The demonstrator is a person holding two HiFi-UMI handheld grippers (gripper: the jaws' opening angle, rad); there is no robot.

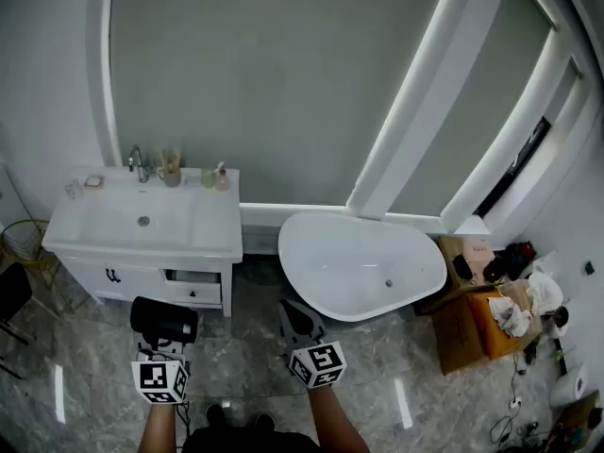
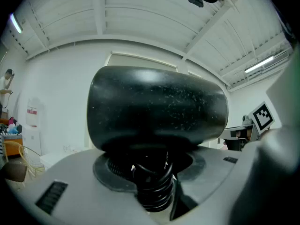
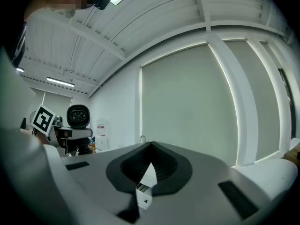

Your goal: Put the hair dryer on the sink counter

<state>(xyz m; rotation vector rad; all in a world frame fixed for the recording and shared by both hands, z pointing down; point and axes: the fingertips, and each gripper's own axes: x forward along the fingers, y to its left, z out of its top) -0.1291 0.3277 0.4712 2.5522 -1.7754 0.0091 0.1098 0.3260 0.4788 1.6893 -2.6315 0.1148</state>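
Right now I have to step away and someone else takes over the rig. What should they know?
Left hand-held gripper: shut on the hair dryer, held in the air in front of the sink cabinet.
Right hand-held gripper: shut, with nothing between its jaws, held up near the bathtub.
Sink counter: ahead and to the left. Small bottles stand at the back beside the tap; the right side looks bare.
Done: the hair dryer is in hand.
Left: carry it to the counter, probably the bare right side, set it down and let go.
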